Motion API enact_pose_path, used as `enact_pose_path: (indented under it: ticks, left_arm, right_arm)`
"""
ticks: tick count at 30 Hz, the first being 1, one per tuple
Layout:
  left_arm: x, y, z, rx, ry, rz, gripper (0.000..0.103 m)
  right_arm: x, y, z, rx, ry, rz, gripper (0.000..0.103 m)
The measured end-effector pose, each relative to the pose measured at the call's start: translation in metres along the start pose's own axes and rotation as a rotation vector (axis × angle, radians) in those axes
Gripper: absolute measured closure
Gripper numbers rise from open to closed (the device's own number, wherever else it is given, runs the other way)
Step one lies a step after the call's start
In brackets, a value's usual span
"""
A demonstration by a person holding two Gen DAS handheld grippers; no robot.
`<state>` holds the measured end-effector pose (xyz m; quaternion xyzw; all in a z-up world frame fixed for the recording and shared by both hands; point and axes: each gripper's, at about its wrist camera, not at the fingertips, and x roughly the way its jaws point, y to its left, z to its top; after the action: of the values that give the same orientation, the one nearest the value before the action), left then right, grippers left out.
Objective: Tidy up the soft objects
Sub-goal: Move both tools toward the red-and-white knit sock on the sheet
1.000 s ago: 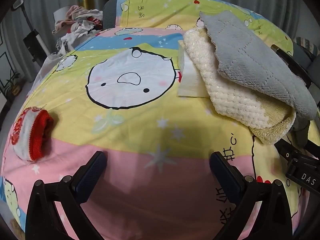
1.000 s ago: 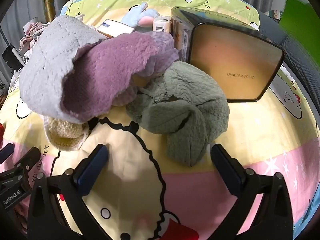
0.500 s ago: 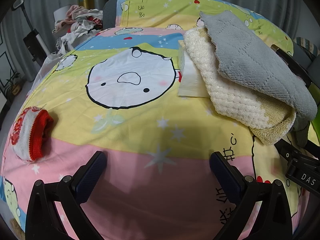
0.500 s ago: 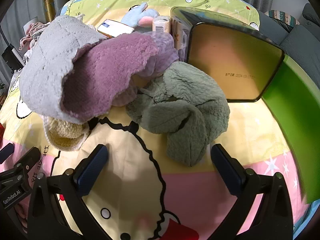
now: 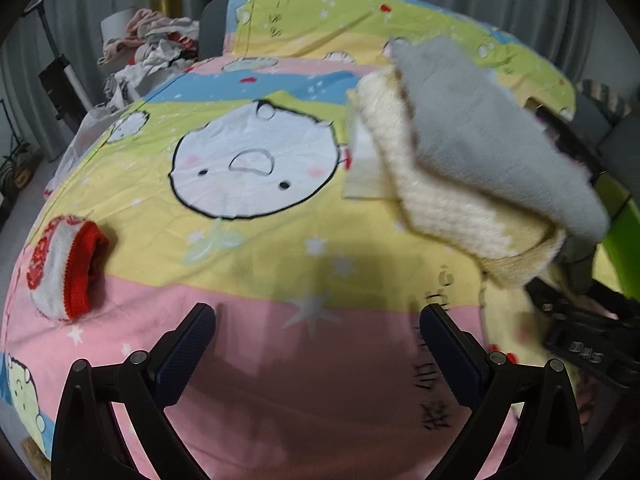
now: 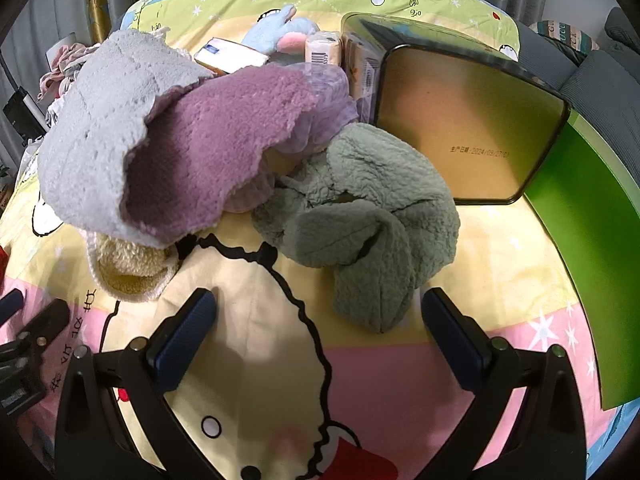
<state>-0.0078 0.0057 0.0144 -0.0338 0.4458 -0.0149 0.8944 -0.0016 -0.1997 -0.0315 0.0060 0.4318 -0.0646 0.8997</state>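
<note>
While both jaws gape empty: fluffy grey cloth (image 6: pixel 100 128) over purple cloth (image 6: pixel 216 152), crumpled green cloth (image 6: pixel 360 220) beside.

The grey cloth (image 6: pixel 96 136) overlaps the purple cloth (image 6: pixel 212 152), and both cover most of the cream towel (image 6: pixel 128 268). The green panel (image 6: pixel 592 248) is cut off at the frame edge. In the left wrist view, the right gripper (image 5: pixel 580 344) is blurred.

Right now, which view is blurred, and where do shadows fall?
Left wrist view: the grey towel and right edge look smeared; shadow under the left gripper. Right wrist view: sharp; the green towel is crisp, shadow beneath the right gripper.
</note>
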Motion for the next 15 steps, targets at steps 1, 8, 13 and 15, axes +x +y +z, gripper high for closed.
enact_pose_path:
  ticks: [1,8,13,15]
  left_arm:
    - [-0.004,0.000,0.000,0.001,-0.011,0.002,0.001]
    - [-0.025,0.010,0.001,-0.017,-0.052,-0.003,0.001]
    - [-0.043,0.023,0.006,-0.065,-0.082,-0.067,0.001]
    - [-0.050,0.027,0.007,-0.069,-0.103,-0.065,0.001]
  right_arm:
    - [-0.002,0.001,0.000,0.001,-0.002,-0.011,0.001]
    - [0.000,0.000,0.001,0.016,0.003,0.014,0.001]
    - [-0.004,-0.005,0.001,0.040,-0.003,0.036,0.001]
    - [-0.010,-0.009,0.000,0.072,-0.005,0.062,0.001]
